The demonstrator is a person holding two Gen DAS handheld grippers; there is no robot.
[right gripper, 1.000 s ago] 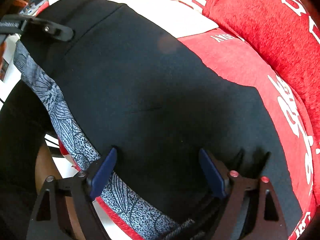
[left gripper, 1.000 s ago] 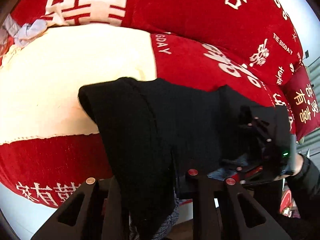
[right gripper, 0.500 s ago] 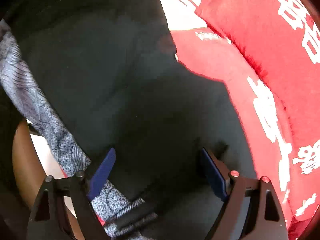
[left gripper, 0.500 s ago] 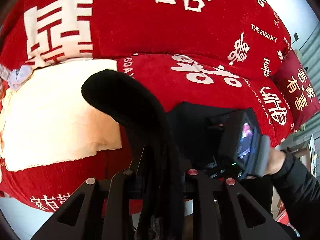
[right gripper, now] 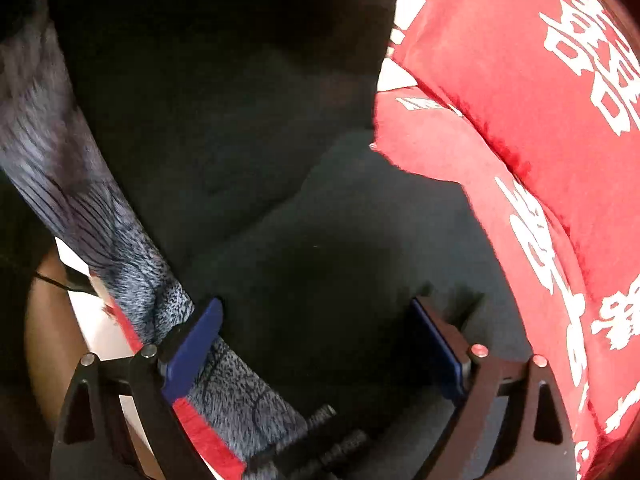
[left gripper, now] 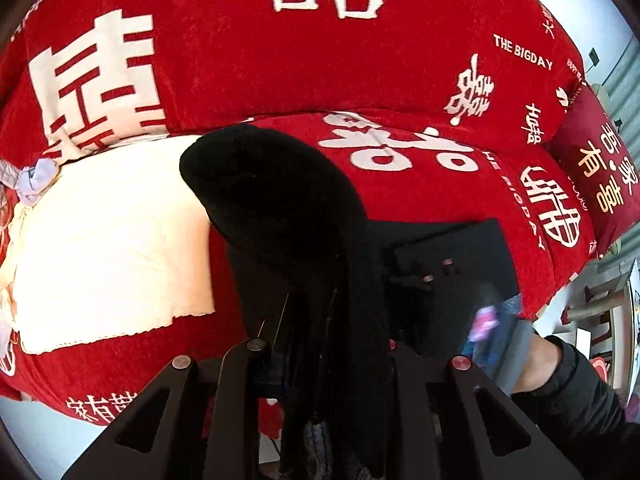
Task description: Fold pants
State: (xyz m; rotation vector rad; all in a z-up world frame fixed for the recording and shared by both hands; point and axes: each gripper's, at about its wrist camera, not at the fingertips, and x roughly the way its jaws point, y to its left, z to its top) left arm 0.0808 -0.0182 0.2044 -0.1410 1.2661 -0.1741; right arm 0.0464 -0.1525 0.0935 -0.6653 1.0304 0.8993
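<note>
Left wrist view: a red sofa point(left gripper: 400, 60) with white lettering fills the frame, a cream cloth point(left gripper: 108, 240) lying on its seat at nine o'clock. The black pants point(left gripper: 280, 208) rise in a bunched fold at centre, pinched in the left hand-held gripper point(left gripper: 320, 360), whose jaws are pressed together on the fabric. At four o'clock the right hand-held gripper point(right gripper: 316, 344) stands spread wide over the pants, gripping nothing.

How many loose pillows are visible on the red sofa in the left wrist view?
1: a dark red pillow with gold characters at the sofa's far right end. Others may be hidden behind the lifted black pants.
</note>
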